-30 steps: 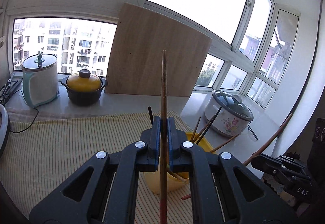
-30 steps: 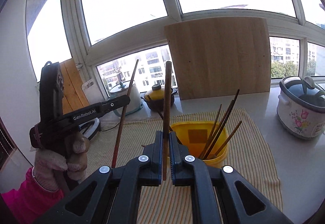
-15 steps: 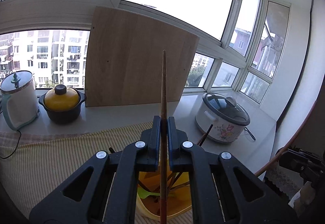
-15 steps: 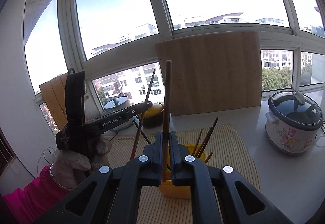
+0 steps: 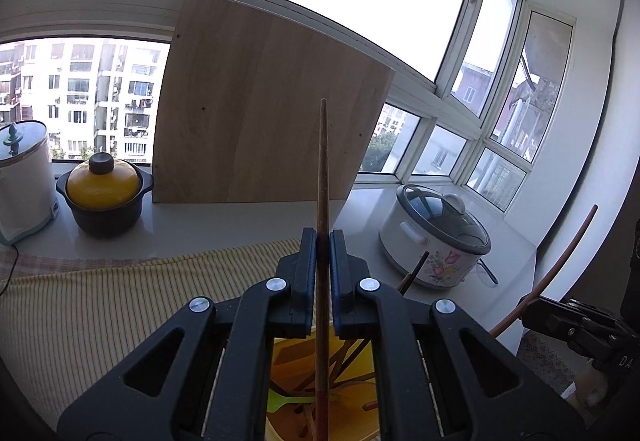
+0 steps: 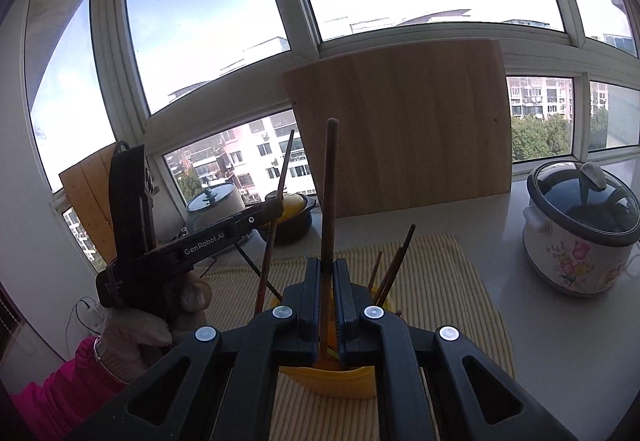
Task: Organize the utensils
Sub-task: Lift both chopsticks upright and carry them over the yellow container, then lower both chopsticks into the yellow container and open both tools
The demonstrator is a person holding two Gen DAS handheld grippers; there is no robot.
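My left gripper [image 5: 322, 241] is shut on a brown chopstick [image 5: 322, 177] held upright, its lower end reaching down into the yellow utensil holder [image 5: 352, 413] directly below. The holder contains several chopsticks and a green utensil [image 5: 288, 399]. My right gripper [image 6: 328, 273] is shut on another brown chopstick [image 6: 329, 193], also upright, just above the same yellow holder [image 6: 332, 381]. In the right wrist view the left gripper [image 6: 276, 207] shows at left with its chopstick [image 6: 276, 217]. In the left wrist view the right gripper's chopstick [image 5: 560, 261] shows at right.
A striped yellow cloth [image 5: 120, 305] covers the counter. A wooden board [image 5: 264, 121] leans on the window. A yellow-lidded black pot [image 5: 104, 197], a white canister [image 5: 22, 177] and a floral rice cooker [image 5: 436, 237] stand along the sill and counter.
Both grippers have moved in over the yellow holder and lowered. The left chopstick's lower end now hangs inside the holder; the right chopstick stands just above it.
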